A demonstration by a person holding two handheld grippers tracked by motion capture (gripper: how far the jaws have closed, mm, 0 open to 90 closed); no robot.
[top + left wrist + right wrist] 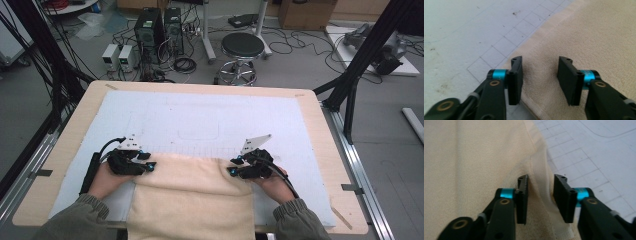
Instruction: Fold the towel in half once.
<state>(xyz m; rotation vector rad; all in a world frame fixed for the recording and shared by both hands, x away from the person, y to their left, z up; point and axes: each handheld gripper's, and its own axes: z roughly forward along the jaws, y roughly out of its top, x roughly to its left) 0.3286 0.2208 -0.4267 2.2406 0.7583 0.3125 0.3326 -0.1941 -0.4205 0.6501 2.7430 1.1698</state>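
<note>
A cream towel (192,195) lies on the near middle of the white gridded mat (200,120) and hangs over the table's front edge. My left gripper (150,166) is at the towel's far left corner. In the left gripper view its jaws (540,61) stand apart, straddling the towel's edge (599,37), and neither pad presses on the cloth. My right gripper (232,166) is at the towel's far right corner. Its jaws (541,178) are apart, with a raised hem of the towel (474,157) running up between them.
The mat covers most of a light wooden table (320,130). Beyond the far edge, a black stool (242,47), computer towers (150,30) and cables sit on the floor. Black frame posts (365,55) rise at the right and left.
</note>
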